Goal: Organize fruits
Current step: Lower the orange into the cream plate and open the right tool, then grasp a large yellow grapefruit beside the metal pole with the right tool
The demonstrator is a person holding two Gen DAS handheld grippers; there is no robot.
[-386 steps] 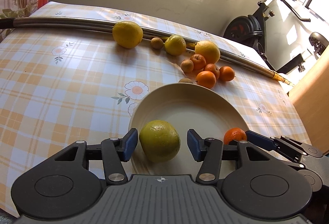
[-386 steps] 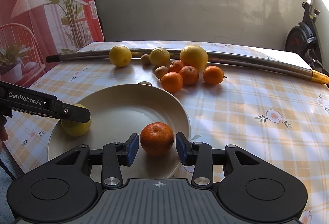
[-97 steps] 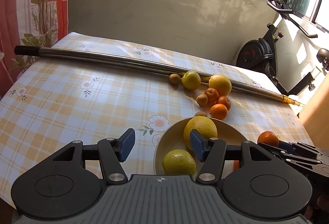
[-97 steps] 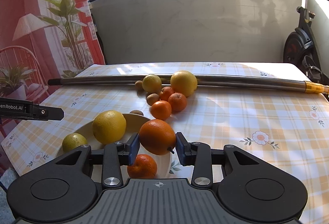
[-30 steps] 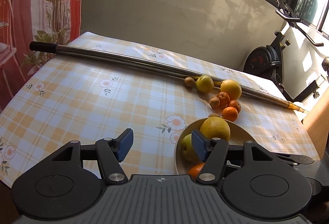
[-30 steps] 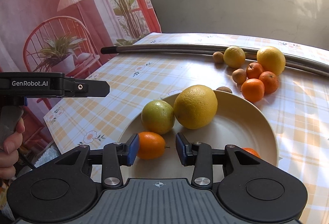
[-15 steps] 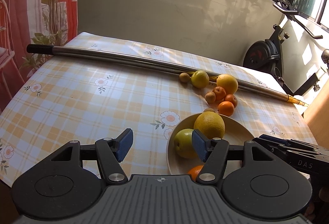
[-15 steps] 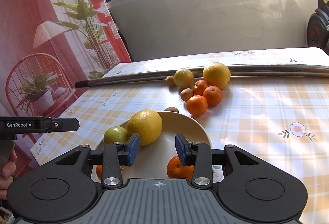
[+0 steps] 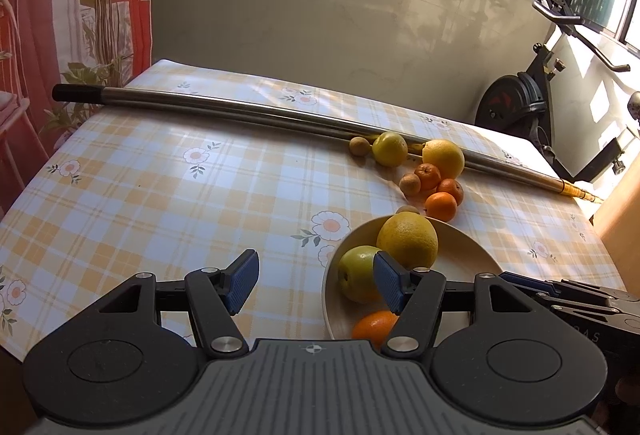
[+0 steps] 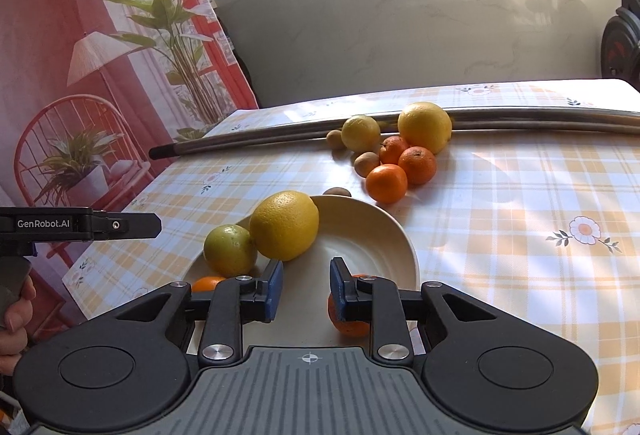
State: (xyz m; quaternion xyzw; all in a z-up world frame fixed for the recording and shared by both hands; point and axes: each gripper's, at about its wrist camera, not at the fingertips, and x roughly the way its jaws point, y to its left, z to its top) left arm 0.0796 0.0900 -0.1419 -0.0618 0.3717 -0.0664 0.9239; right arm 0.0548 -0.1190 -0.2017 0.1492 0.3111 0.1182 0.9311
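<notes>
A cream plate [image 9: 464, 255] [image 10: 372, 235] holds a large yellow citrus [image 9: 407, 240] [image 10: 285, 225], a green-yellow fruit [image 9: 356, 277] [image 10: 230, 251] and two oranges [image 10: 206, 283] [image 10: 348, 323]. My right gripper [image 10: 306, 283] hovers over the plate's near side. Its jaws are closing to a narrow gap with nothing between them. My left gripper [image 9: 316, 275] stands open and empty over the tablecloth, just left of the plate. Loose oranges [image 10: 386, 177] [image 9: 440, 205], yellow citrus and small brown fruits lie in a pile beyond the plate.
A long steel pole [image 9: 240, 111] [image 10: 520, 113] lies across the far side of the checked tablecloth, behind the fruit pile. An exercise bike [image 9: 516, 103] stands past the table's far right corner. A hand [image 10: 16, 311] grips the left tool's handle.
The right gripper has drawn back and swung right, away from the orange that lay between its fingers, which stays in the plate. Its jaws have narrowed. The left gripper has kept still.
</notes>
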